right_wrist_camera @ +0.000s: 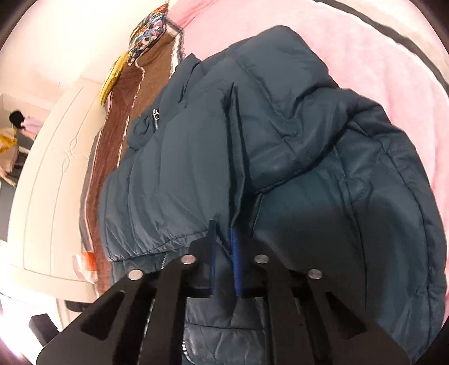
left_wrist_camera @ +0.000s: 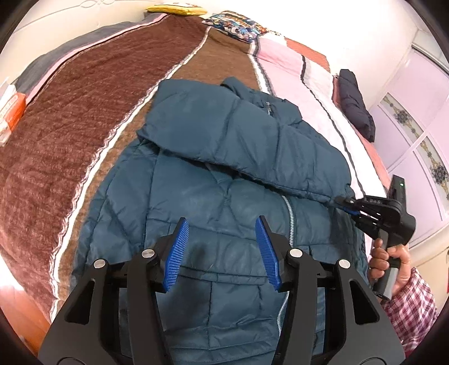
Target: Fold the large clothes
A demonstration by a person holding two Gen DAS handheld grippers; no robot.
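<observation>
A teal quilted puffer jacket (left_wrist_camera: 224, 202) lies front up on the bed, zipper (left_wrist_camera: 289, 216) down its middle. One sleeve (left_wrist_camera: 238, 134) is folded across the chest. My left gripper (left_wrist_camera: 221, 227) is open and empty, hovering just above the jacket's lower front. My right gripper (left_wrist_camera: 346, 203) is shut on the sleeve's cuff at the jacket's right edge. In the right wrist view the right gripper (right_wrist_camera: 223, 233) pinches the cuff fabric (right_wrist_camera: 168, 235), with the jacket (right_wrist_camera: 308, 182) filling the frame.
The bed has a brown striped blanket (left_wrist_camera: 98, 118) on the left and a pink quilt (left_wrist_camera: 291, 73) on the right. A dark folded garment (left_wrist_camera: 355, 104) lies at the far right. A patterned pillow (left_wrist_camera: 238, 26) and a yellow item (left_wrist_camera: 176, 9) sit at the headboard. An orange box (left_wrist_camera: 9, 112) is at left.
</observation>
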